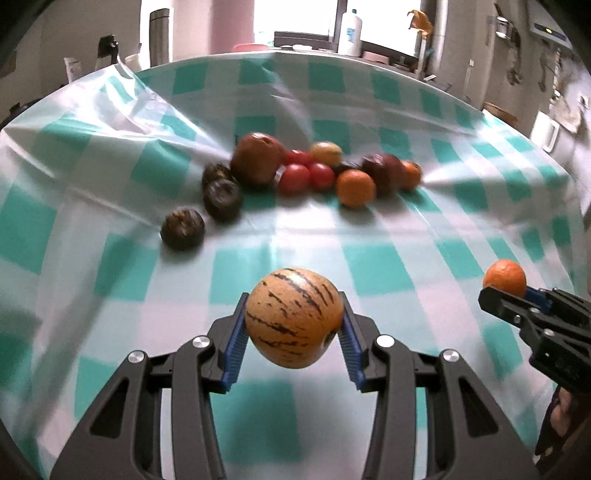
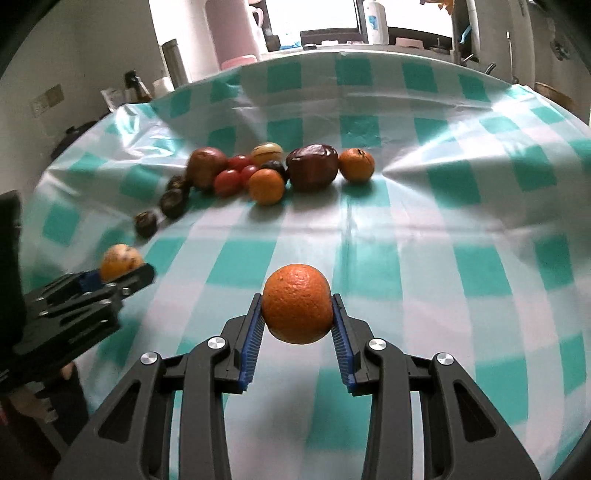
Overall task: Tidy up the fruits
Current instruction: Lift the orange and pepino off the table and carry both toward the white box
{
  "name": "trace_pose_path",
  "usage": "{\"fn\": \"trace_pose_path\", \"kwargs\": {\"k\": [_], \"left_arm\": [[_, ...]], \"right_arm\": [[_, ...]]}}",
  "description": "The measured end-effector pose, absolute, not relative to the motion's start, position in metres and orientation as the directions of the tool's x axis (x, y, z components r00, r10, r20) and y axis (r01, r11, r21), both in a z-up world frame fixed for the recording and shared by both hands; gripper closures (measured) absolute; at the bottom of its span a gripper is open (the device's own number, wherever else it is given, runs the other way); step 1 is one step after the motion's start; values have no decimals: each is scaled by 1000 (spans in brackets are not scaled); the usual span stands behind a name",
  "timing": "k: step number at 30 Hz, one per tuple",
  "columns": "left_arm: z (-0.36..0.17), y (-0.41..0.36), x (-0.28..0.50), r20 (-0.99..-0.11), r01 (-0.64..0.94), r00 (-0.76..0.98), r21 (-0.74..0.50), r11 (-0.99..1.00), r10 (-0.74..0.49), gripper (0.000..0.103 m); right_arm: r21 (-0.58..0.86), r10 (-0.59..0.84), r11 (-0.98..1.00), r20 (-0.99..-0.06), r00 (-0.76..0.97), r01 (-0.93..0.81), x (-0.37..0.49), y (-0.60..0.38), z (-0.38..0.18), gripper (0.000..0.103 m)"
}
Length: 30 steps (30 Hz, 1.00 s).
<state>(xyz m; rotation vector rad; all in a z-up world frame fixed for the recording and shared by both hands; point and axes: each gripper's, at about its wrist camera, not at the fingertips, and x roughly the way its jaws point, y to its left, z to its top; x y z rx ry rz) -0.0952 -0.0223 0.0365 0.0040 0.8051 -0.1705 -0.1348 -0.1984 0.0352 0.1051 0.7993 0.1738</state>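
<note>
My left gripper (image 1: 293, 325) is shut on a tan striped fruit (image 1: 294, 317) and holds it above the checked tablecloth (image 1: 388, 266). My right gripper (image 2: 297, 310) is shut on an orange (image 2: 297, 303), also held above the cloth. Each gripper shows in the other's view: the right gripper (image 1: 506, 291) with its orange (image 1: 505, 281) at the far right, the left gripper (image 2: 118, 275) with the striped fruit (image 2: 120, 260) at the left. A cluster of fruit lies mid-table: a reddish apple (image 1: 256, 158), red tomatoes (image 1: 293, 178), an orange (image 1: 355, 187) and dark round fruits (image 1: 183, 229).
In the right wrist view the cluster holds a dark red fruit (image 2: 313, 166), two oranges (image 2: 266, 186) and another striped fruit (image 2: 266, 153). The cloth is creased and raised at the far left (image 1: 122, 107). Bottles and containers (image 1: 349, 31) stand behind the table.
</note>
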Motion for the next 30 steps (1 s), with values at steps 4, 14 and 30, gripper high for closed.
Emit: {"fn": "trace_pose_path", "kwargs": {"k": [4,14,30], "left_arm": [[42,-44,-121,-709,209,683,-39,977,-175,58],[41,-101,-167,-701,346,678,37,938,-222,58],[35,-199,-242,-703,626,612,153,764,-362,58]], "right_arm": [[172,199,979,-687,699,-109,-171,-212,37,67],[205,171,978,-651,740,-46,-234,-263,41,67],[212,74,974,-613,787,74,-320,-337,26,67]]}}
